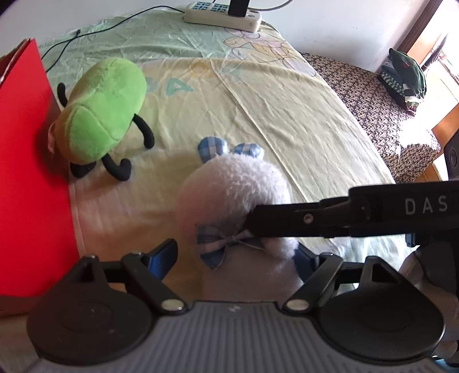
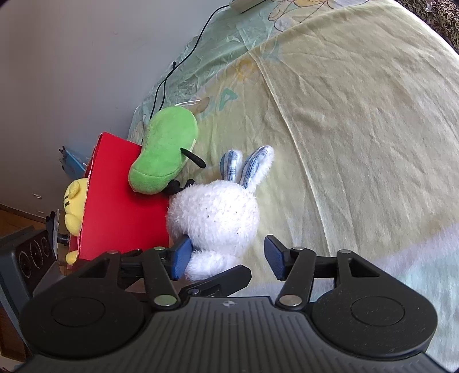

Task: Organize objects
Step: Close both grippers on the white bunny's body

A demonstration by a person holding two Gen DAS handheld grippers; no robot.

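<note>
From the left wrist, a white bunny (image 1: 232,195) lies on the bed (image 1: 301,120), right between the two blue pads of the left claw (image 1: 238,255). The pads stand wide apart, one on each side of the bunny's body. A black finger of the right claw (image 1: 301,221) comes in from the right and touches the bunny by its checked bow (image 1: 221,244). A green toy (image 1: 103,109) leans on a red box (image 1: 25,172). A power strip (image 1: 223,14) sits at the far end of the bed. From the right wrist, the right claw (image 2: 229,258) is wide apart too. Its left pad touches the bunny (image 2: 215,215); its right pad is clear of it. The green toy (image 2: 163,152) rests against the red box (image 2: 120,200), and a yellow toy (image 2: 74,203) sits inside.
</note>
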